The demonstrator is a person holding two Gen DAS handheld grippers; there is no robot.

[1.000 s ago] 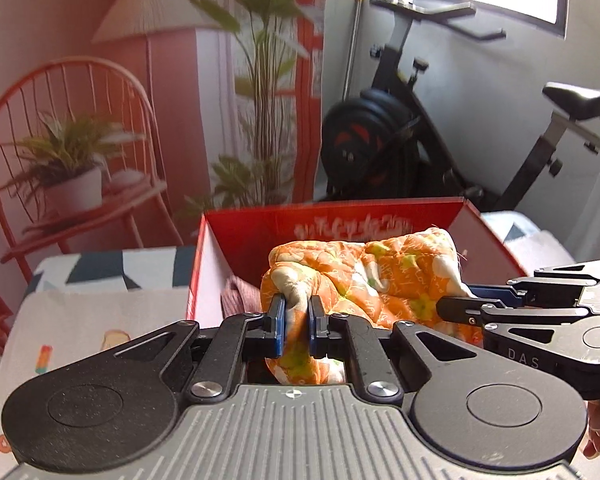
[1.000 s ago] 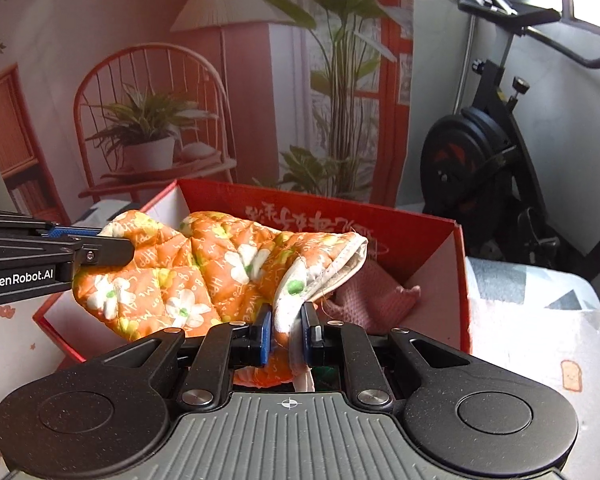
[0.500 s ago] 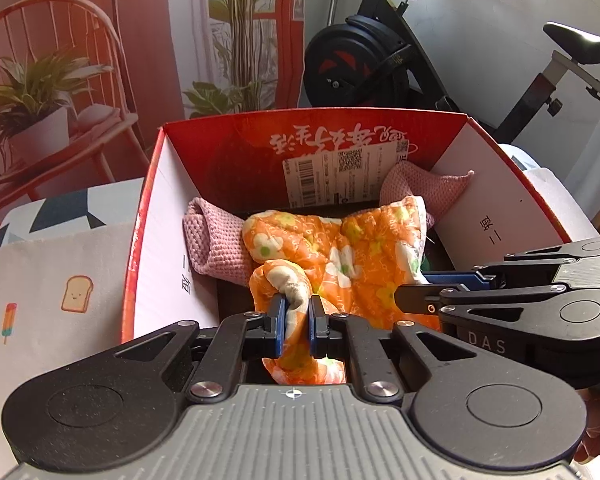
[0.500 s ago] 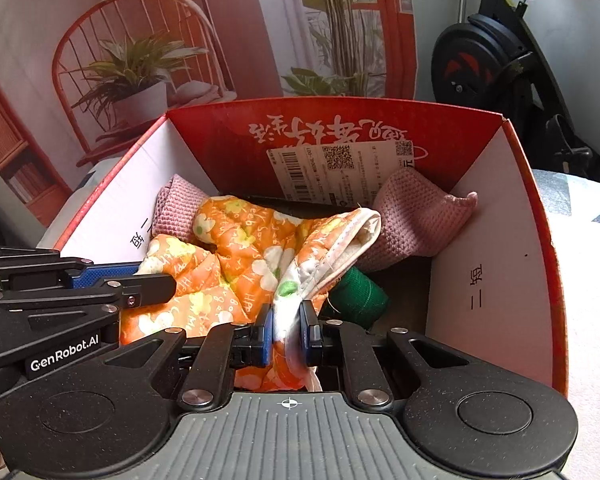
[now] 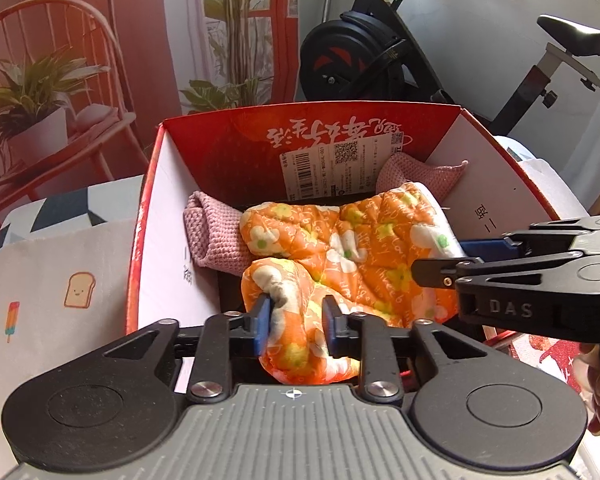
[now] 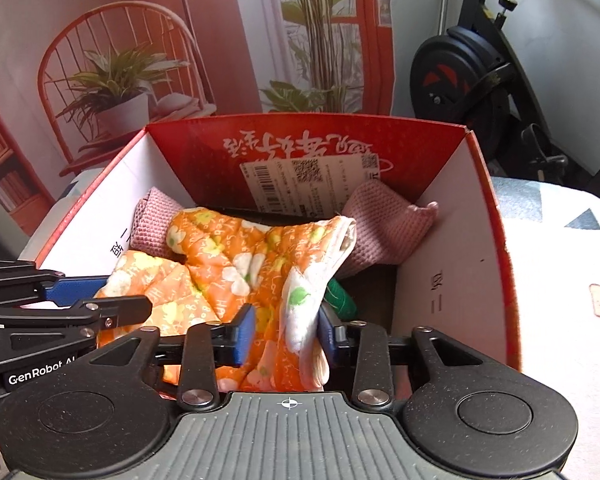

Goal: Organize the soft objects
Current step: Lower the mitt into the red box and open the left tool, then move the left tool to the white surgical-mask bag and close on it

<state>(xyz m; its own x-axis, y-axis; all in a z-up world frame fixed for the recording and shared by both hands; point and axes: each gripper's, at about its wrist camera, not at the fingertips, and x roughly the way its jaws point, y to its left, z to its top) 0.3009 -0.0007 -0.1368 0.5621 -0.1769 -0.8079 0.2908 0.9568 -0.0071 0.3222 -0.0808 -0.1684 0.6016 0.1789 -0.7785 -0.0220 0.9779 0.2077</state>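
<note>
a red cardboard box (image 5: 172, 240) is sitting on a patterned cloth (image 5: 60, 264) printed with a toast slice and an ice lolly, and its white inner walls are showing on the left and right. inside, against the left wall, one end of a pink knitted cloth (image 5: 208, 236) is lying rolled, and its other end (image 6: 384, 224) is poking up in the far right corner below a white shipping label (image 5: 332, 172) stuck to the red back wall. an orange floral quilted cloth (image 5: 340, 252) is lying across the middle of the box on top of the pink one, bunched toward the near edge.

the left gripper (image 5: 296, 320) is reaching over the near edge, and its jaws have just been opening; a fold of the orange cloth is sitting between the blue pads, which are now standing apart and no longer squeezing it. the right gripper (image 6: 286, 330) is doing the same at the cloth's right end, jaws just opened, with the white-backed hem hanging loosely between its spread pads. a green object (image 6: 342, 300) is peeking out beside that hem near the box floor.
</note>
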